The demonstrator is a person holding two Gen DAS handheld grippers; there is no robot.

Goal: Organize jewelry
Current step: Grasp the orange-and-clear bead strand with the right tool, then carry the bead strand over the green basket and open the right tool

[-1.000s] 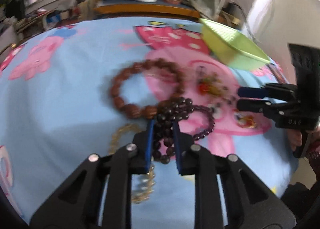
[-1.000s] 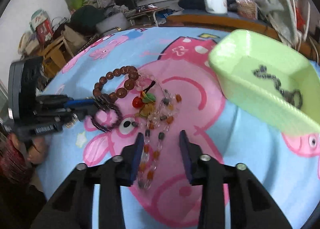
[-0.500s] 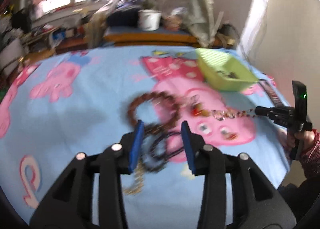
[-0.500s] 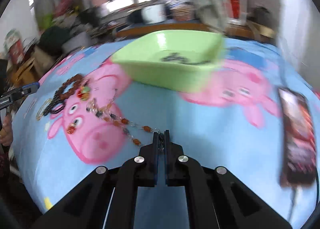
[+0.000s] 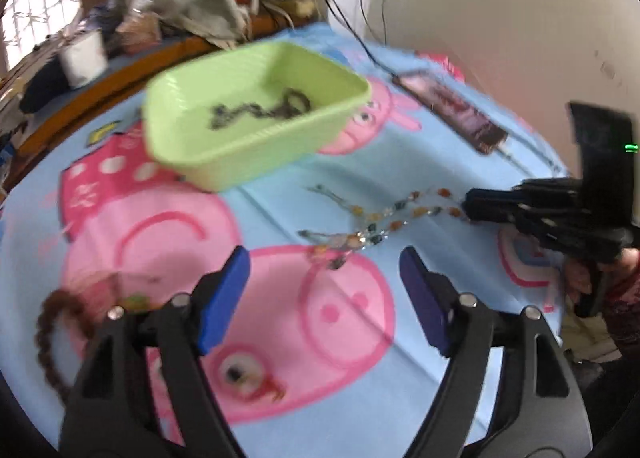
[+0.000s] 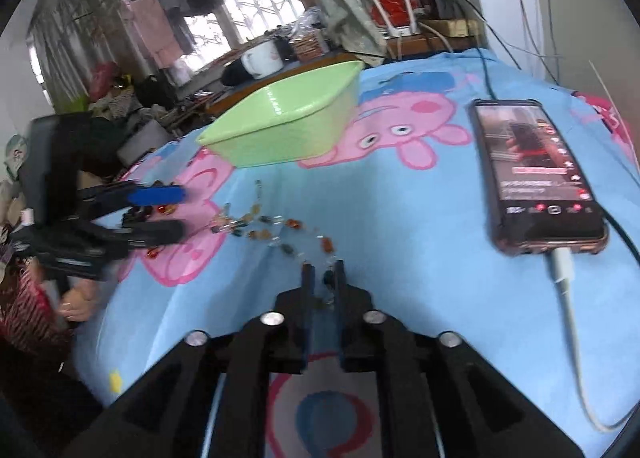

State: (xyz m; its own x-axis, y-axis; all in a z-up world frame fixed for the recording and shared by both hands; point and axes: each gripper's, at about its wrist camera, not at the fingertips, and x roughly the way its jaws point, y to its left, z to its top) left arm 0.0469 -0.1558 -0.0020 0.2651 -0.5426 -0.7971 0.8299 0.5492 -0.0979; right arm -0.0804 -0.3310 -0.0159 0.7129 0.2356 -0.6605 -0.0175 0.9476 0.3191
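Right gripper [image 6: 322, 278] narrowed to a slim gap, pinching the near end of a beaded chain necklace [image 6: 276, 228]; a few beads visible between its fingers. Necklace trailing away from those fingers across a blue cartoon-pig blanket [image 6: 400, 226], amber, grey and clear beads strung out in a loose double line toward the left gripper. From the left wrist view, same necklace [image 5: 372, 224] stretched from the right gripper [image 5: 466, 204] at the right edge back toward the middle of the blanket [image 5: 280, 358].

Left gripper [image 5: 324, 290] spread wide, blue pads far apart, nothing between them, hovering over the pink pig print just short of the necklace's loose end. In the right wrist view, left gripper [image 6: 180, 212] likewise parted, beside the far end of the necklace.

Beyond the necklace, a light green plastic tub [image 5: 256, 114] resting on the blanket, a dark beaded chain [image 5: 260, 108] lying inside. Brown bead bracelet [image 5: 50, 334] at the left edge, blurred. Smartphone [image 6: 534, 174] with lit screen lying right of the tub, white charging cable [image 6: 572, 326] plugged into its near end.
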